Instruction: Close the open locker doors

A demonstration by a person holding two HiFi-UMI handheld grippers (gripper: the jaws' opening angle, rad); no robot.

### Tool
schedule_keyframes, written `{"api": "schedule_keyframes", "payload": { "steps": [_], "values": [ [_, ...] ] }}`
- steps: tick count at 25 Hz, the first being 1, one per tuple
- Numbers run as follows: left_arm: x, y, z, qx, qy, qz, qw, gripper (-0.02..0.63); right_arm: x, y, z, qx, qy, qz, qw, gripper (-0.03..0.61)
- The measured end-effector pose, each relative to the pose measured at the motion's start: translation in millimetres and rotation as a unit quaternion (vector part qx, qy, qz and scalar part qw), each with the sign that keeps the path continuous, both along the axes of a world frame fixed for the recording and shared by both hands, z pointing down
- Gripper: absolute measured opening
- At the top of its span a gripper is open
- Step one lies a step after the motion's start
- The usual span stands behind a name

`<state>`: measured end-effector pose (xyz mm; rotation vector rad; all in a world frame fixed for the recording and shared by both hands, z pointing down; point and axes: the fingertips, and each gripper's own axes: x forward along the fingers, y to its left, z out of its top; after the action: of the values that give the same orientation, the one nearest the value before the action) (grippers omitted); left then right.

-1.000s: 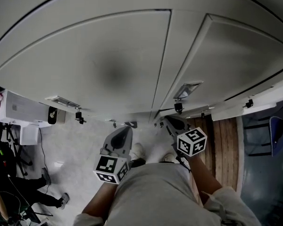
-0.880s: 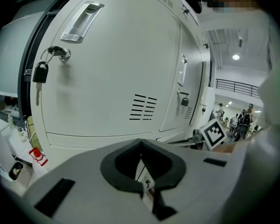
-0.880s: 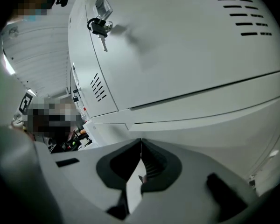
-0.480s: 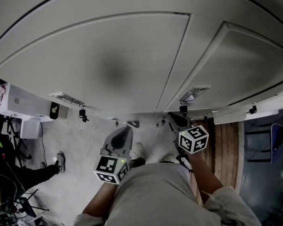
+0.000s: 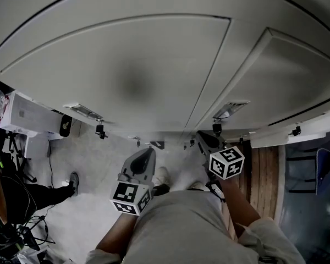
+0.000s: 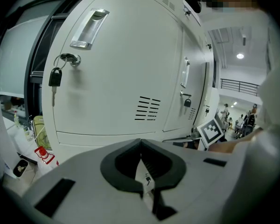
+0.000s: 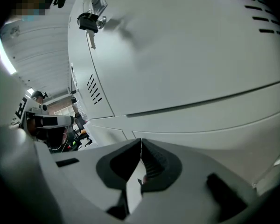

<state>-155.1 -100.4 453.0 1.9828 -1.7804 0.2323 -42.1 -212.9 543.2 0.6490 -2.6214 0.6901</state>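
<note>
As left gripper (image 6: 141, 142) and right gripper (image 7: 141, 143) pinch nothing, doors (image 6: 126, 78) stand ahead.

No words or numbers can be read anywhere. The white cube (image 5: 130, 197) on the left gripper (image 5: 149, 150) and the other white cube (image 5: 226, 162) on the right gripper (image 5: 200, 139) carry only black square patterns, not letters. A small red and white label (image 6: 43, 155) sits low beside the lockers, and its print is too tiny to read. The faint marks on the white box (image 5: 27, 118) are too tiny as well.
</note>
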Motion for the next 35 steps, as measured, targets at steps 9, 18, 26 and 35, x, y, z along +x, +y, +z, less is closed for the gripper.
{"api": "schedule_keyframes", "payload": {
  "steps": [9, 18, 26, 35],
  "values": [
    [9, 1, -2, 0.002, -0.002, 0.022, 0.9997, 0.017, 12, 16, -13, 0.010, -0.006, 0.005, 1.000, 0.028],
    [57, -10, -9, 0.016, 0.002, 0.094, 0.9954, 0.017, 45, 40, -58, 0.061, -0.018, 0.031, 0.997, 0.028],
    [115, -22, -20, 0.030, 0.003, 0.170, 0.9850, 0.017, 93, 71, -107, 0.105, -0.014, 0.071, 0.992, 0.028],
    [185, -28, -40, 0.048, 0.007, 0.246, 0.9681, 0.017, 148, 88, -142, 0.117, -0.021, 0.128, 0.985, 0.028]
  ]
}}
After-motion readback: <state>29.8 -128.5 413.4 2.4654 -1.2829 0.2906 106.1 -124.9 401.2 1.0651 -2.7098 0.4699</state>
